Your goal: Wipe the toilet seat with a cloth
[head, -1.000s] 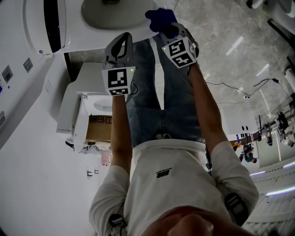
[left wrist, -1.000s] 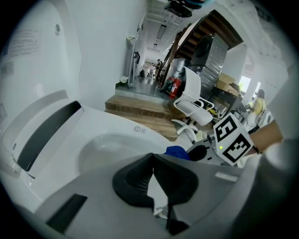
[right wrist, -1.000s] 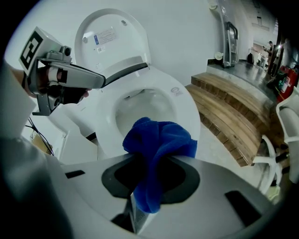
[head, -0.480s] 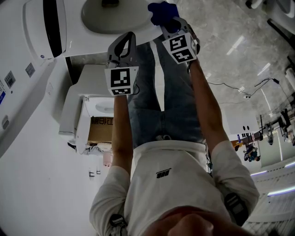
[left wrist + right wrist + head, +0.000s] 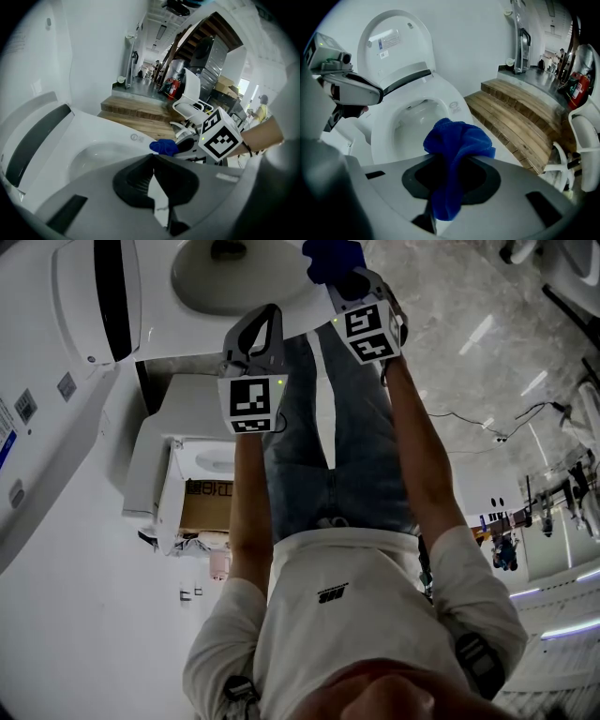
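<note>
— Above the white oval toilet seat [image 5: 446,93], what is the right gripper [image 5: 454,161] status?
— Clenched on a crumpled blue microfibre cloth [image 5: 457,138], held at the seat's front rim; contact not verifiable.
— Left gripper [image 5: 152,158]?
— Jaw tips pressed together, nothing between them, alongside the right gripper, near the bowl.

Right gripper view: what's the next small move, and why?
Probably lower the right gripper a little so the blue cloth presses on the near rim of the toilet seat. The cloth is clamped in its jaws and bunched ahead of them, by that rim, but contact isn't clear. The lid is up; the left gripper is shut and empty.
</note>
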